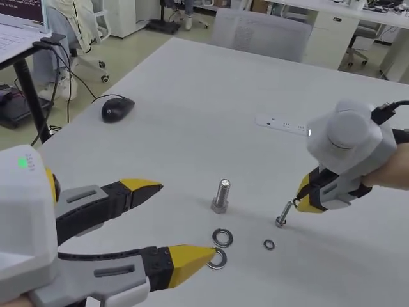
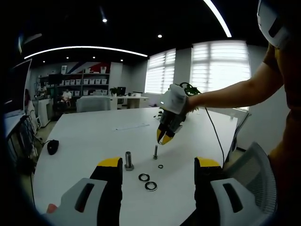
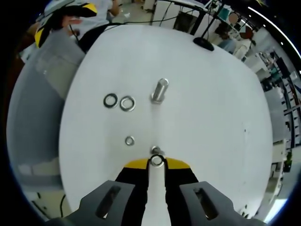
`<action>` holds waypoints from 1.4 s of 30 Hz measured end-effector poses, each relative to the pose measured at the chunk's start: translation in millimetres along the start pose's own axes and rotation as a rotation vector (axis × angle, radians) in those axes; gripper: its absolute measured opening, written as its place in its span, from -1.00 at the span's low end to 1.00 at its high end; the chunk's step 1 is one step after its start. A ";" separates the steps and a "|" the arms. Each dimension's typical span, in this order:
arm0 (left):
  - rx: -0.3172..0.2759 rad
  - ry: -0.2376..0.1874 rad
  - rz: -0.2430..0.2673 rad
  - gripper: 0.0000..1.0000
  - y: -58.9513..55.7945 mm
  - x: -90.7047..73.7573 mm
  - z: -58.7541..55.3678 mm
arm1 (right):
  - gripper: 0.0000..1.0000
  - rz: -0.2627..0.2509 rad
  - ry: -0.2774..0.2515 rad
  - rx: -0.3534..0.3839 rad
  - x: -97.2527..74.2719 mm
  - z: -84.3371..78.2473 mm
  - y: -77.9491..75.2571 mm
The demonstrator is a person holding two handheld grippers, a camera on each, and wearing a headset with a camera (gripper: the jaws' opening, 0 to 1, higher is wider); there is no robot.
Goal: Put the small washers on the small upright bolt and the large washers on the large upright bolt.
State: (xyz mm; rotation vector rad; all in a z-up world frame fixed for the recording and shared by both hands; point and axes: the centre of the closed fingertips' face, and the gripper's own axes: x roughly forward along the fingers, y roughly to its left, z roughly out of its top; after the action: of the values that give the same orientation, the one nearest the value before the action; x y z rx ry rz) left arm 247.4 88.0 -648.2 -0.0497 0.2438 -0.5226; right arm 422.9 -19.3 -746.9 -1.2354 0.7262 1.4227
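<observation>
The large upright bolt (image 1: pixel 220 195) (image 3: pixel 160 90) (image 2: pixel 128 160) stands mid-table, with two large washers (image 1: pixel 222 237) (image 1: pixel 217 258) (image 3: pixel 111 100) (image 3: pixel 127 103) flat in front of it. A small upright bolt (image 1: pixel 283 214) (image 3: pixel 155 150) (image 2: pixel 155 151) stands to the right, one small washer (image 1: pixel 269 244) (image 3: pixel 130 140) (image 2: pixel 160 166) lying near it. My right gripper (image 1: pixel 305 199) (image 3: pixel 156 163) (image 2: pixel 164 137) is shut on another small washer (image 3: pixel 156 161), just above the small bolt's top. At the near left, my left gripper (image 1: pixel 172 224) (image 2: pixel 159 165) is open and holds nothing, close to the large washers.
On the white table (image 1: pixel 192 115), a black mouse (image 1: pixel 117 109) lies at the far left and a white power strip (image 1: pixel 281 125) at the far right. A grey chair (image 1: pixel 255 32) stands beyond the far edge.
</observation>
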 end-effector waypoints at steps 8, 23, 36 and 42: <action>-0.007 0.007 0.009 0.21 1.7 0.2 -3.4 | -0.76 0.011 0.009 -0.020 6.2 4.9 -4.3; -0.022 0.008 0.023 0.21 5.4 -1.1 -7.1 | -0.76 0.036 0.038 -0.025 19.6 -2.1 -4.7; -0.028 0.014 0.031 0.21 8.1 -3.4 -9.6 | -0.75 0.056 0.043 -0.025 37.9 -6.7 -0.3; -0.035 0.017 0.027 0.21 7.8 -3.5 -10.8 | -0.75 0.064 0.038 -0.035 46.4 -7.9 1.9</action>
State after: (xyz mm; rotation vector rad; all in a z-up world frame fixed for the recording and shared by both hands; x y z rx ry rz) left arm 245.7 96.7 -658.8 -0.0762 0.2697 -0.4918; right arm 428.1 -12.1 -793.1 -1.2795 0.7760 1.4728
